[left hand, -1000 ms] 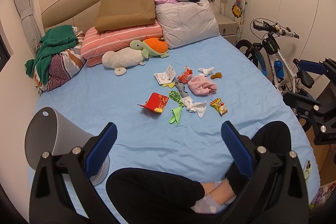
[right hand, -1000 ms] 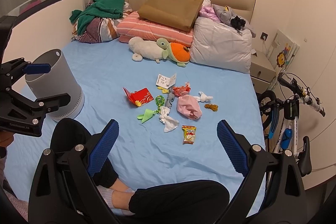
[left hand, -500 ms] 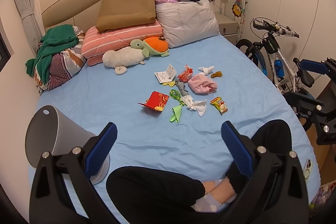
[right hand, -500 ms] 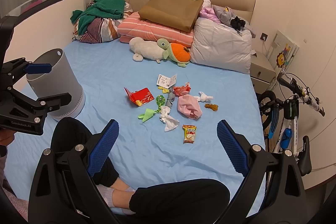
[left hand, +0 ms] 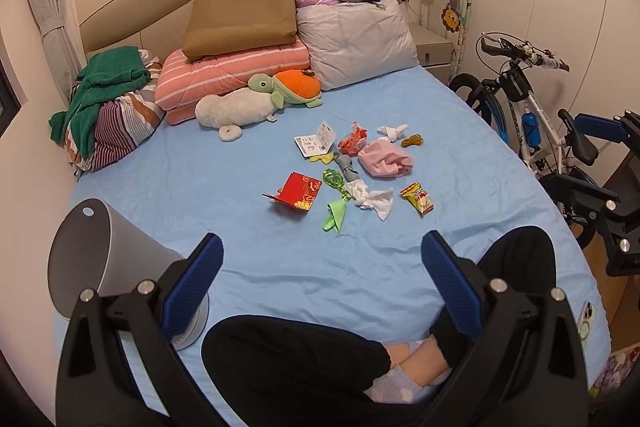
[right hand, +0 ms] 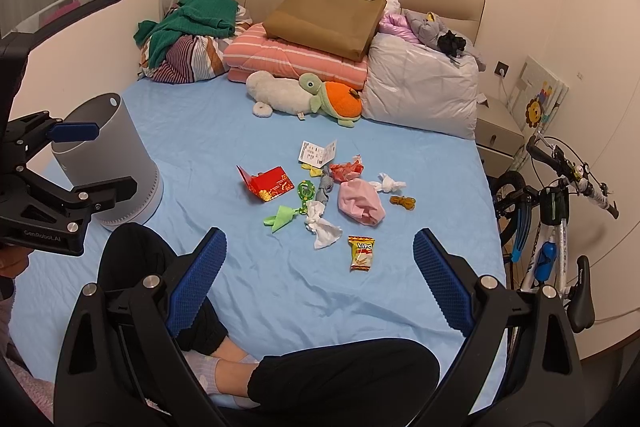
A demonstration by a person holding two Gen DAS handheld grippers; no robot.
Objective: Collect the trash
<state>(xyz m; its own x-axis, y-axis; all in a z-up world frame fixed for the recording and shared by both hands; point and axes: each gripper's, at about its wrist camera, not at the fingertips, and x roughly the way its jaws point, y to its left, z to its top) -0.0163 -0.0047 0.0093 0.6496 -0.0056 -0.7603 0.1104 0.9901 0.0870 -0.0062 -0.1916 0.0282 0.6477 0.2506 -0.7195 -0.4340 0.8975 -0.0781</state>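
Several bits of trash lie mid-bed on the blue sheet: a red envelope, a crumpled white tissue, a yellow snack packet, a pink crumpled bag, a green wrapper and a paper tag. A grey bin stands at the left. My left gripper and right gripper hang open and empty, well short of the trash.
A person's crossed legs in black trousers sit under both grippers. Pillows, a brown paper bag, a plush turtle and a clothes pile fill the bed's head. A bicycle stands at the right.
Both views have shifted very slightly; the trash sits a touch farther in the left wrist view. Nothing was grasped and both grippers stay open.
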